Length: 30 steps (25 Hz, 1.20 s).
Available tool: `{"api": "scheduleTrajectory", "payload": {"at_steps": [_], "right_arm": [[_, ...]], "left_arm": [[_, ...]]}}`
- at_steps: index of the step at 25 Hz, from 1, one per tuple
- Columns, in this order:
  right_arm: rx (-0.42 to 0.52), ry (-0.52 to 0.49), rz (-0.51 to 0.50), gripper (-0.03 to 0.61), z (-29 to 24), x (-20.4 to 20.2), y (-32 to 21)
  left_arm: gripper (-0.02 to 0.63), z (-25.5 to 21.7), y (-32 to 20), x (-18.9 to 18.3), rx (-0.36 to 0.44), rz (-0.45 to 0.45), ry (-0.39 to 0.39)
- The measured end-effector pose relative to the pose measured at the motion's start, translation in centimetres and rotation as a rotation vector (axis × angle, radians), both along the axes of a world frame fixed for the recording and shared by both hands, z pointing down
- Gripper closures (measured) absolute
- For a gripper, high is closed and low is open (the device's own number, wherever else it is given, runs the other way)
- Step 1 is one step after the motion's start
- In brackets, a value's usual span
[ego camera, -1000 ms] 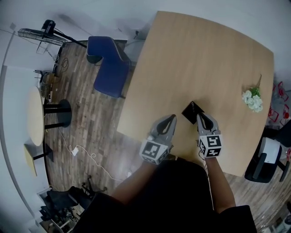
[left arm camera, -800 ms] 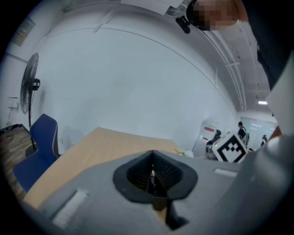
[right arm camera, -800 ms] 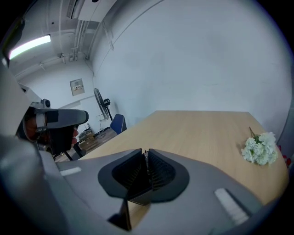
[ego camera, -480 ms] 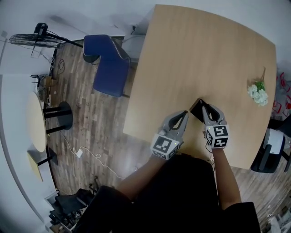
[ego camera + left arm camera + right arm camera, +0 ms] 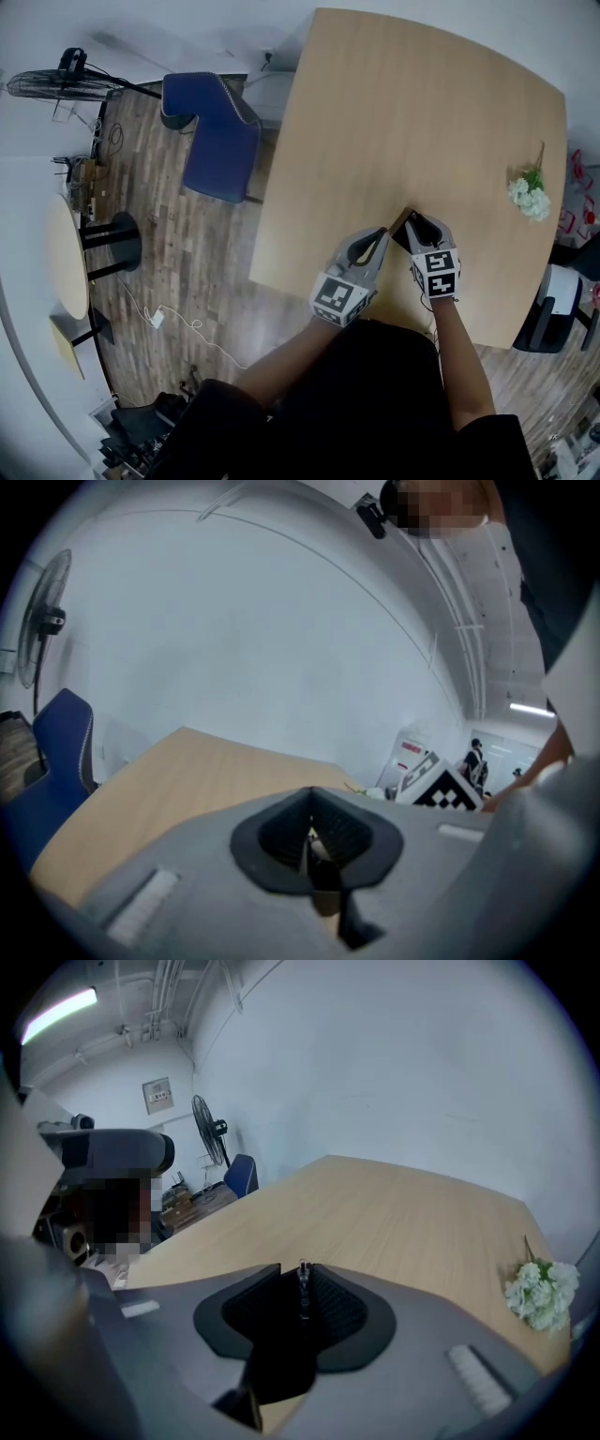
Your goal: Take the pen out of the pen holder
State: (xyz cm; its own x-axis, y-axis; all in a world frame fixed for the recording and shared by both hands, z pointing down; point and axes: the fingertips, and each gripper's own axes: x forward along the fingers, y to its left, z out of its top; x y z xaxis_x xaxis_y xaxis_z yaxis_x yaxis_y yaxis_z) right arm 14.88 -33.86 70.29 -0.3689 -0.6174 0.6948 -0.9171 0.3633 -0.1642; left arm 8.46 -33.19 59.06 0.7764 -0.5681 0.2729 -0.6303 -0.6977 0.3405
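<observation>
A small black pen holder (image 5: 403,228) stands near the front edge of the light wooden table (image 5: 403,112). My right gripper (image 5: 419,223) is right over it. In the right gripper view the thin pen (image 5: 302,1283) rises from the dark holder (image 5: 281,1372) into the narrow gap between the jaws. Those jaws are opening and the pads are not seen pressing on the pen. My left gripper (image 5: 377,238) lies just left of the holder, pointing at it, with its jaws together and nothing in them. In the left gripper view (image 5: 310,832) only a thin slit shows between the jaws.
A sprig of white artificial flowers (image 5: 527,197) lies at the table's right edge, also in the right gripper view (image 5: 539,1293). A blue chair (image 5: 211,136) stands off the table's left side, and a fan (image 5: 56,84) stands further left on the wood floor.
Both grippers have come forward and down toward the pen holder. The right one now sits over the holder, and the left one has closed in on its left side.
</observation>
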Motion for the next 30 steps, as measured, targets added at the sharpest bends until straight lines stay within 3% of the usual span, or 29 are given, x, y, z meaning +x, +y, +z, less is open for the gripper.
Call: {"api": "scheduleTrajectory", "payload": {"at_steps": [14,22,30], "right_arm": [[-0.010,0.089,-0.008,0.531,0.7,-0.8,-0.3],[-0.027,0.069,0.013,0.532,0.8,-0.7,0.1],[0.055,0.062,0.093,0.532,-3.3,-1.5,0.9]], "left_arm": [[0.611,0.0,0.5,-2.4,-0.015,-0.014,0.024],[0.611,0.3,1.7,-4.1,-0.014,-0.009,0.007],[0.611,-2.2,2.4,-6.3,0.022,0.016,0.033]]}}
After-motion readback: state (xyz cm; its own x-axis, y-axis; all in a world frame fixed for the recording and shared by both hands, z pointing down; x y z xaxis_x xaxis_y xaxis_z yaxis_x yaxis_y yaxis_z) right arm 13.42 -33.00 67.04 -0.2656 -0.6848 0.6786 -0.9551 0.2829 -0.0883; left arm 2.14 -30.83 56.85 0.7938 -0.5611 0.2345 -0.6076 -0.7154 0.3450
